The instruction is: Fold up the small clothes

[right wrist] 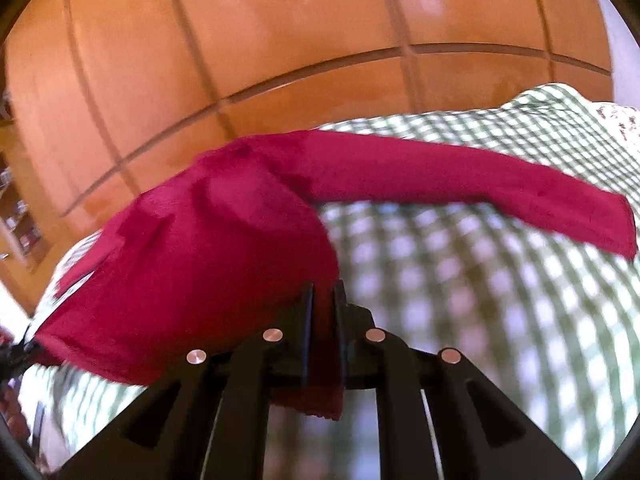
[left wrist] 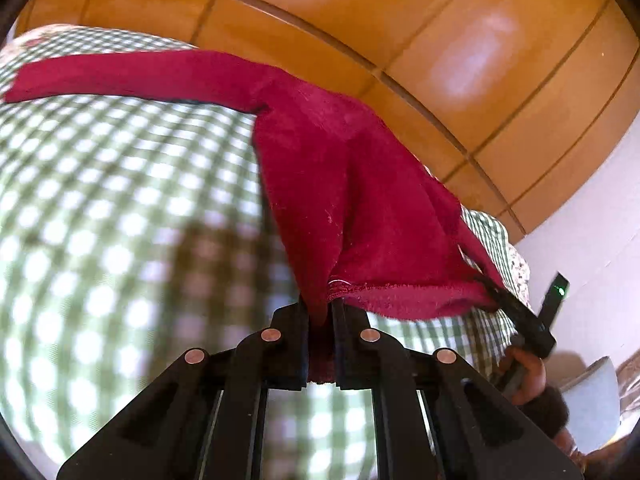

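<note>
1. The left gripper has its jaws pressed together on the hem edge of a red fleece garment; a strip of red fabric shows in the narrow slot between the two black fingers.
2. The right gripper is likewise clamped on the same red fleece garment, with red cloth pinched in its slot and a small tab of it hanging out behind the fingers.
3. The garment's body hangs lifted between the two grippers, above a green-and-white checked cloth that covers the surface below.
4. One long sleeve stretches away from the body and lies flat on the checked cloth, its cuff toward the cloth's far edge. In the right wrist view the same sleeve runs off to the right across the checks.
5. In the left wrist view, the other gripper's black body shows at the right edge, gripped by a hand, with a small green light above it.
6. Orange wooden panelling fills the background beyond the cloth in both views.
7. The right wrist view is motion-blurred; fine fabric detail there cannot be read.
</note>
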A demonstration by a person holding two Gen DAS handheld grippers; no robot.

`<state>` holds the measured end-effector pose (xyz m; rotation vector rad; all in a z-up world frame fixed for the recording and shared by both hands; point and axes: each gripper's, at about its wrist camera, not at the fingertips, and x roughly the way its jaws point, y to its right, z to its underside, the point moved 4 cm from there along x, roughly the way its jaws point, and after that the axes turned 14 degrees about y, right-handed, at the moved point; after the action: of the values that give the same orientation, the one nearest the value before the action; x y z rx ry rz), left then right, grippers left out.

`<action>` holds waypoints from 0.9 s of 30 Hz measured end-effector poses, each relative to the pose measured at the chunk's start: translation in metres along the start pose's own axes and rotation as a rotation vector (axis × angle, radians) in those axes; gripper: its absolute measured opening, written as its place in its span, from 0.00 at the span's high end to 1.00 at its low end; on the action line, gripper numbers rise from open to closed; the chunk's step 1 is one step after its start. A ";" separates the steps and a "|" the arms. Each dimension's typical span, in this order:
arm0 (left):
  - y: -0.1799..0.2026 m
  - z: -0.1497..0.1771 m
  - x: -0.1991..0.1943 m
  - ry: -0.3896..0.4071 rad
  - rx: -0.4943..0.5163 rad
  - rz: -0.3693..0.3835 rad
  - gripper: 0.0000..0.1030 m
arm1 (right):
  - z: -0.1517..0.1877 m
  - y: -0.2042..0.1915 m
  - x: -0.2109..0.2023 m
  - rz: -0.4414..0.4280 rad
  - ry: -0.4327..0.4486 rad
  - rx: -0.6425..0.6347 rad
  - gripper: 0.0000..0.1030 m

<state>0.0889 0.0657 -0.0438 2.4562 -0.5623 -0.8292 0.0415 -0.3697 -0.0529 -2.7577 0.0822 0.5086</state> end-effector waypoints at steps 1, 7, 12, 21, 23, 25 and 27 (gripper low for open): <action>-0.006 -0.001 -0.010 0.006 -0.009 0.001 0.93 | 0.006 -0.009 -0.013 -0.024 -0.012 0.007 0.92; -0.011 0.016 -0.033 -0.020 0.051 0.010 0.93 | 0.027 -0.023 -0.069 -0.098 -0.061 0.045 0.92; -0.013 0.034 -0.042 -0.041 0.080 0.021 0.93 | 0.043 -0.024 -0.095 -0.129 -0.121 0.047 0.93; -0.033 0.046 -0.058 -0.051 -0.017 0.068 0.27 | 0.060 -0.010 -0.093 -0.122 -0.141 0.084 0.45; -0.041 0.031 -0.067 0.035 -0.062 0.070 0.24 | 0.049 -0.008 -0.096 -0.124 -0.088 0.091 0.43; -0.047 0.023 -0.065 0.053 -0.087 0.040 0.24 | 0.044 -0.009 -0.089 -0.120 -0.095 0.083 0.43; -0.051 0.020 -0.052 0.047 -0.099 0.029 0.24 | 0.046 -0.009 -0.081 -0.124 -0.121 0.087 0.43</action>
<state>0.0489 0.1271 -0.0630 2.3662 -0.5261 -0.7668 -0.0484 -0.3457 -0.0620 -2.6210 -0.0923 0.6212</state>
